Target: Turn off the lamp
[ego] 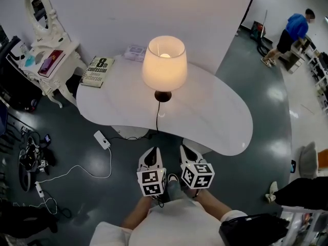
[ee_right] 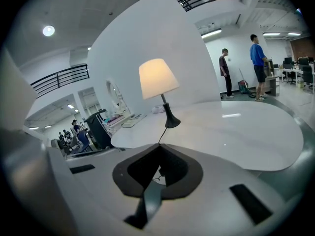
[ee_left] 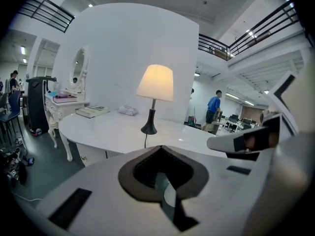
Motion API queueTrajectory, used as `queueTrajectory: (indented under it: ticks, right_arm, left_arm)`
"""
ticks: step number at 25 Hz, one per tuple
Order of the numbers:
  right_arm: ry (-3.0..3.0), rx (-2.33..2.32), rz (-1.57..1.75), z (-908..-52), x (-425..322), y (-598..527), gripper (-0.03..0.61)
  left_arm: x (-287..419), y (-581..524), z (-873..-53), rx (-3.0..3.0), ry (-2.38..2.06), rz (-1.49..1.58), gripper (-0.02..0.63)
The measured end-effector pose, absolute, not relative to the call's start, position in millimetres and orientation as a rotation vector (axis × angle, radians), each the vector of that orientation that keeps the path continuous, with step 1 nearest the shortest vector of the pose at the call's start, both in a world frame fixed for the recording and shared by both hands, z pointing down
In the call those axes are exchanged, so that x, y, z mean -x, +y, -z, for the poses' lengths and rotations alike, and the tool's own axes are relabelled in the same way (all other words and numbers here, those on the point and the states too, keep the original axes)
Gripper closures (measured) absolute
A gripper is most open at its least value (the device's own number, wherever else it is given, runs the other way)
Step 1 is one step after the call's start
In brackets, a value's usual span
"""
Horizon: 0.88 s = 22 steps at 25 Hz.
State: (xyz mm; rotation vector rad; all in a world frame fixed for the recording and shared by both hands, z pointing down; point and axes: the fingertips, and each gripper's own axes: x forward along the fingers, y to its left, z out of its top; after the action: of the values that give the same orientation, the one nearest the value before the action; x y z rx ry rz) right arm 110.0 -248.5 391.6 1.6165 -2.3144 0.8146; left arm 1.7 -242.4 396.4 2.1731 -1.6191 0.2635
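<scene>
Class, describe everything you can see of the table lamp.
The lamp is lit: its cream, flared shade glows, the bulb visible from above. A slim dark stem runs down to a round black base standing upright on the white table. A black cord trails from the base to the table's near edge. Nothing else touches it.

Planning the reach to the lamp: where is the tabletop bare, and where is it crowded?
Widest bare patch: the table's right lobe, between the lamp base and the right rim. Also bare: the near-left part, between the book and the cord. Crowded: the back left, with book and a small packet; the cord crosses the near edge.
</scene>
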Motion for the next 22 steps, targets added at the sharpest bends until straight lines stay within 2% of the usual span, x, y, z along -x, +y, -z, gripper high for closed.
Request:
queueTrajectory:
  ticks: [22]
  right_arm:
    - [-2.240,-1.595,-1.004,-474,-121,-260,0.580]
  left_arm:
    - [-6,-238,-494,-2.054,-1.529,-0.452,0.606]
